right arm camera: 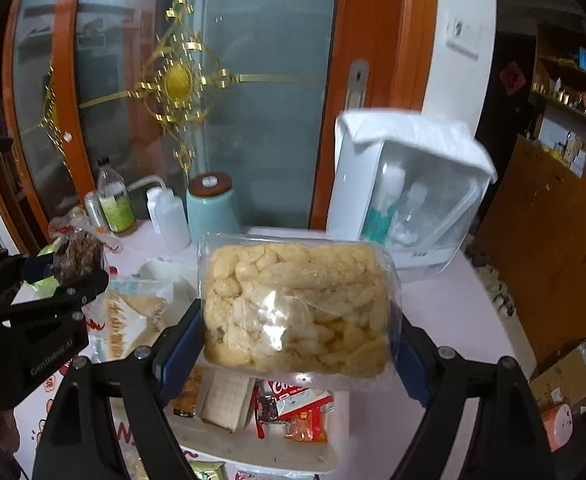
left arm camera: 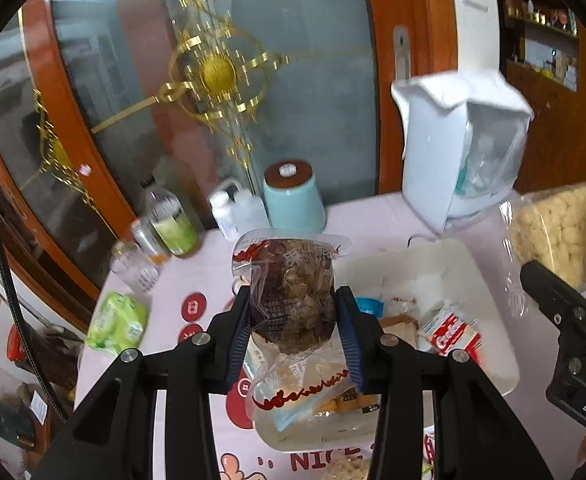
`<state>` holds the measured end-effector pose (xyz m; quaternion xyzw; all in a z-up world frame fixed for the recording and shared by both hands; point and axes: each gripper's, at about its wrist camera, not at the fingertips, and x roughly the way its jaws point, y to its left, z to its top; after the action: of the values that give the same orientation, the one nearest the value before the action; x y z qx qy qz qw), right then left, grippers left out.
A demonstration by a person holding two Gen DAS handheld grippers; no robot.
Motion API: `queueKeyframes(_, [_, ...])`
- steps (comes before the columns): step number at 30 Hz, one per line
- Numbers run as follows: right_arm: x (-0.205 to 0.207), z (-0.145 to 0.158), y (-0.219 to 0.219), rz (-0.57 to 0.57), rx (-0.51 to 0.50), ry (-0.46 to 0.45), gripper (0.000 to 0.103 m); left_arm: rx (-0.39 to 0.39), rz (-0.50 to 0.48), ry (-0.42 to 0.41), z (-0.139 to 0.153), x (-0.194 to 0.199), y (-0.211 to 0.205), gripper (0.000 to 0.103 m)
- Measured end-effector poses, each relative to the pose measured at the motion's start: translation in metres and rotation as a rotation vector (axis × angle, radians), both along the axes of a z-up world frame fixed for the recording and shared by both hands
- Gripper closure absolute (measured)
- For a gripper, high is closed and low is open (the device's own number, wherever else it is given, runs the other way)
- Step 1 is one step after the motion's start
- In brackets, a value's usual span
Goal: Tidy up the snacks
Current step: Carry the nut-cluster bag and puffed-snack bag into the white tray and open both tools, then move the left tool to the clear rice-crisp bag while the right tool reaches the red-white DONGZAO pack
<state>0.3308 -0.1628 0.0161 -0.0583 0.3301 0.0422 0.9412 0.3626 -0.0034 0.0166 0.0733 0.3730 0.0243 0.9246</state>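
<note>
In the left wrist view my left gripper (left arm camera: 295, 324) is shut on a clear packet of dark brown snack (left arm camera: 293, 296), held upright above the table. A second clear packet with red wavy print (left arm camera: 305, 400) lies beneath it. In the right wrist view my right gripper (right arm camera: 295, 344) is shut on a wide clear bag of pale yellow puffs (right arm camera: 297, 300), raised over a white tray (right arm camera: 285, 460). The tray holds several packets, among them a red one (right arm camera: 301, 396). The left gripper (right arm camera: 65, 274) with its dark packet (right arm camera: 79, 254) hangs at the left.
At the back of the pink table stand an upturned light blue cup (left arm camera: 293, 200), a white squeeze bottle (left arm camera: 237, 210), a green-labelled bottle (left arm camera: 173, 228) and a tall white appliance (left arm camera: 433, 152). A green packet (left arm camera: 117, 320) lies left. A glass door is behind.
</note>
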Motion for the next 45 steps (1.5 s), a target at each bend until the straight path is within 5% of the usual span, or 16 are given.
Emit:
queueKeyframes(2, [0.016, -0.020, -0.001, 0.028, 0.030, 0.080, 0.016, -0.007, 0.001, 0.042, -0.016, 0.012, 0.001, 0.055])
queueKeyframes(3, [0.019, -0.027, -0.002, 0.030, 0.033, 0.102, 0.014, -0.017, -0.010, 0.065, -0.024, 0.018, 0.002, 0.032])
queueKeyframes(5, [0.023, -0.041, -0.003, 0.016, 0.023, 0.136, 0.014, -0.035, -0.020, 0.105, -0.037, 0.026, 0.004, 0.007])
queueKeyframes(21, [-0.003, -0.023, -0.014, 0.031, 0.095, 0.080, 0.007, -0.141, 0.009, 0.125, -0.038, 0.007, 0.035, 0.007])
queueKeyframes(45, [-0.163, 0.022, -0.037, 0.146, 0.043, -0.013, 0.007, -0.056, -0.158, 0.005, 0.034, -0.153, -0.023, 0.007])
